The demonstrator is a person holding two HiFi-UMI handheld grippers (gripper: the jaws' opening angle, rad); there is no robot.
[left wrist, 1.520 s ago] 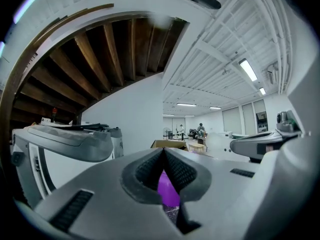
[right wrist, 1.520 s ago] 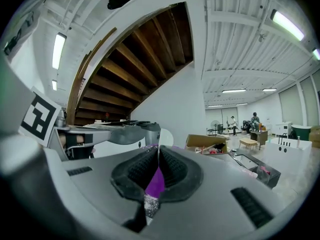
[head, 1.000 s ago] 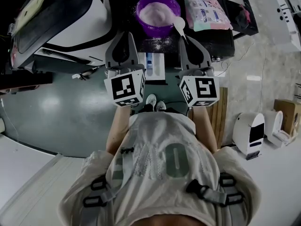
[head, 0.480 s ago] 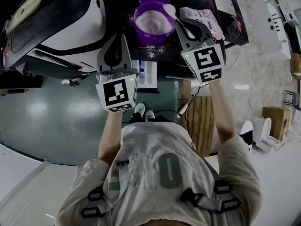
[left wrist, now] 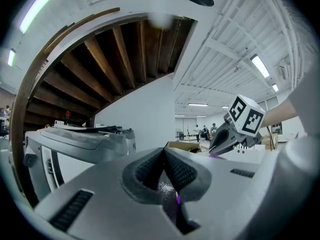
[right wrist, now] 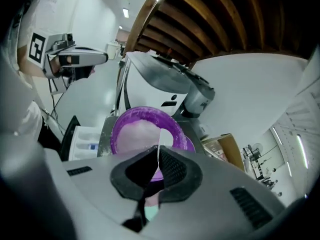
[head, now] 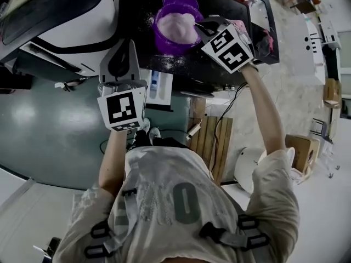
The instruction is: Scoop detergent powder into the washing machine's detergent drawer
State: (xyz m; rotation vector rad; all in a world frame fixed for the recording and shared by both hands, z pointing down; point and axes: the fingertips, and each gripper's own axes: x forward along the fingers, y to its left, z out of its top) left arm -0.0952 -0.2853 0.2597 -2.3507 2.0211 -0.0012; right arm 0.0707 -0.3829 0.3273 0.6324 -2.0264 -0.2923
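A purple bowl (head: 174,27) of pale powder stands on the dark counter (head: 192,64) beside the washing machine (head: 60,15). My right gripper (head: 203,26) hangs at the bowl's right rim, shut on a thin white spoon (right wrist: 159,151) that points over the powder. In the right gripper view the bowl (right wrist: 145,131) lies just beyond the jaws. The white detergent drawer (head: 159,86) stands pulled out below the counter. My left gripper (head: 127,43) hovers left of the drawer, shut with nothing in it. Its jaws (left wrist: 165,151) meet, and the right gripper (left wrist: 235,133) shows beyond them.
A pink packet (head: 241,26) lies on the counter behind the right gripper, with powder spilled near the bowl. On the floor are a wooden pallet (head: 208,141), a cardboard box (head: 299,149) and a white device (head: 247,169). The person's shoes (head: 151,133) stand near the drawer.
The right gripper has moved forward and left with the spoon, from beside the packet to the bowl's rim. The left gripper has drifted slightly left, still shut.
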